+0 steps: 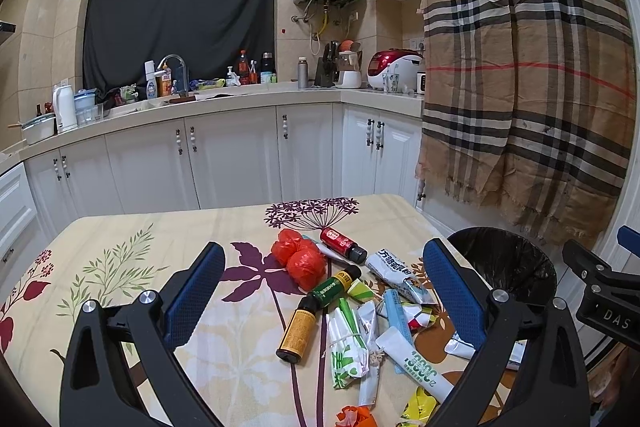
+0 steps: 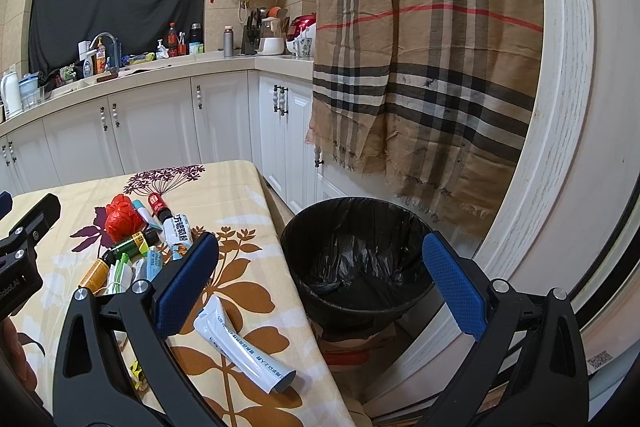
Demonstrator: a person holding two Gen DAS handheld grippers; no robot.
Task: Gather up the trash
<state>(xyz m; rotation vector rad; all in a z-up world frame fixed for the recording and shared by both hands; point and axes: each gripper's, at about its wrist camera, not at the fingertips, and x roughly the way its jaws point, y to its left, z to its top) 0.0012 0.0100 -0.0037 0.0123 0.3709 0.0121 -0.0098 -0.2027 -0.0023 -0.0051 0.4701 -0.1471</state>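
1. Left gripper hangs with jaws wide apart, holding nothing; right gripper likewise gapes empty.
2. Between the left jaws the trash pile lies on the desk: 3 bottles, tubes, wrappers, red wads.
3. A white tube lies just beyond the right gripper's left jaw.
4. Farther, between the right jaws, the bin looks empty, so collecting seems barely begun.

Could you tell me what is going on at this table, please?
A person holding two grippers is clearing trash. Both the left gripper and right gripper are open and hold nothing. Bottles, tubes and wrappers lie piled on the tablecloth; the lined bin beside the table looks empty.
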